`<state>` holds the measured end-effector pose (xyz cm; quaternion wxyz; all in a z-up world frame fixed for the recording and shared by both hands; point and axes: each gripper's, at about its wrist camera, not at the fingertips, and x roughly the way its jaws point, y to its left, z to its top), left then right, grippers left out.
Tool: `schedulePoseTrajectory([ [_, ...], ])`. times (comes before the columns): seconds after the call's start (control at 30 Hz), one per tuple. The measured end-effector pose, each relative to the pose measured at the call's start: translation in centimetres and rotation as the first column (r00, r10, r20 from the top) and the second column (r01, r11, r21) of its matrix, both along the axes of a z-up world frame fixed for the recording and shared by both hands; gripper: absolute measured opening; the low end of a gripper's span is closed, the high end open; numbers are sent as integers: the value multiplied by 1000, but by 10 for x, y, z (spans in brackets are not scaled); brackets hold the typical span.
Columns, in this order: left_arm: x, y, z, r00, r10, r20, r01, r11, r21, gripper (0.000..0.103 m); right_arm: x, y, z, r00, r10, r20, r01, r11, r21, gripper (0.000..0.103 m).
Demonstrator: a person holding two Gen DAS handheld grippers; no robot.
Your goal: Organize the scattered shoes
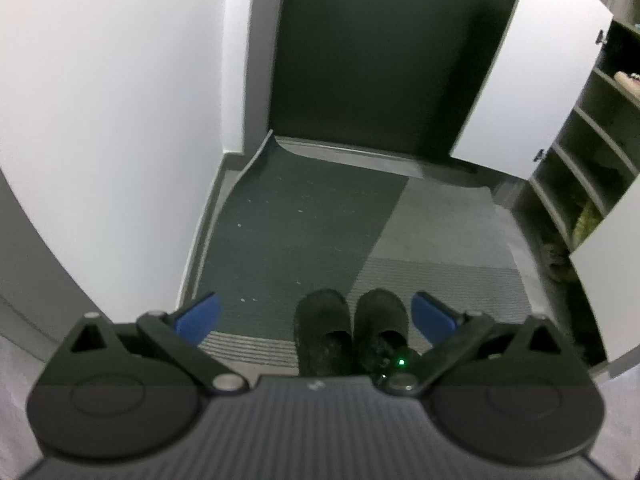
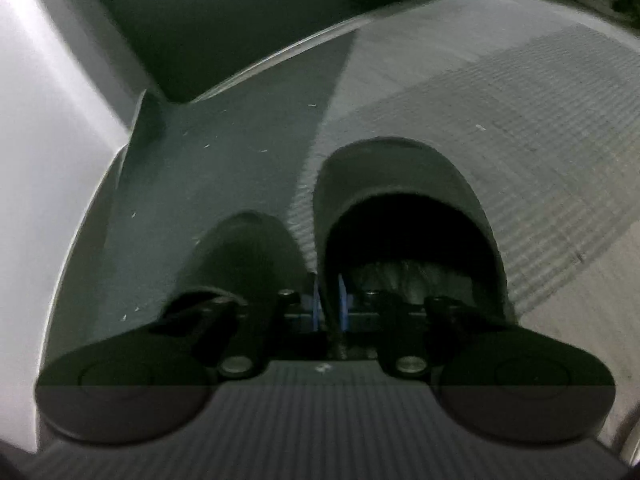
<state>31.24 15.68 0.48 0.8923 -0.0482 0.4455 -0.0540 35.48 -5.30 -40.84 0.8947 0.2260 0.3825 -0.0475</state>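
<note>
The left gripper (image 1: pixel 316 316) is hovering with its blue-padded fingers spread wide and nothing between them. Just ahead of it, inside the span of the fingers, two dark fuzzy open-back slippers are sitting side by side on the mat, toes pointing away: the left dark fuzzy slipper (image 1: pixel 323 332) and the right dark fuzzy slipper (image 1: pixel 380 328), near each other or touching. The green light of the other gripper is showing at the right slipper's heel.

The right gripper (image 2: pixel 329 300) is pinching narrowly on the inner side wall of the right slipper (image 2: pixel 404 208), one blue pad outside the wall and one inside the heel opening. The left slipper (image 2: pixel 244 256) is lying just to the left of those fingers. The view is blurring, so whether this slipper is resting on the ribbed grey and dark green floor mat (image 1: pixel 440 224) or just off it is unclear.

Off to the right of the left gripper, the open white shoe cabinet with shelves (image 1: pixel 580 152) is standing with some footwear already on its shelves.

The risk here is the thin grip: a soft wall held at one edge could fold or slide out, letting the slipper swing or drop. Any sideways drag could also be nudging the neighbouring slipper out of line.
</note>
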Motion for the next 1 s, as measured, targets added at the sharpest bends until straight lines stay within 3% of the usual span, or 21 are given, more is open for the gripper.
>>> schedulePoseTrajectory([
  [0.1,1,-4,-1,1000,-6,0,6,1000,6,103,3,7,0,998,28,-49,-30,999,-36,13],
  [0.27,1,-16,1,1000,-8,11,8,1000,-9,103,4,4,18,974,157,-161,-166,985,-46,15],
  [0.53,6,-47,-4,998,-54,21,53,998,38,103,-53,-60,209,990,69,-121,-85,987,-135,15],
  [0.7,1,-62,-2,997,-69,22,69,998,12,103,-88,-100,329,996,15,-92,-32,981,-189,15],
  [0.8,-15,-80,1,991,-128,26,128,992,-6,103,-156,-116,390,986,-160,49,167,962,-218,19],
  [0.87,-30,-93,-1,979,-205,11,205,978,-32,103,-193,-121,406,971,-206,118,225,957,-180,23],
  [1.0,-50,-110,-3,954,-298,21,298,955,-9,103,-226,-120,404,967,-185,176,215,961,-175,27],
])
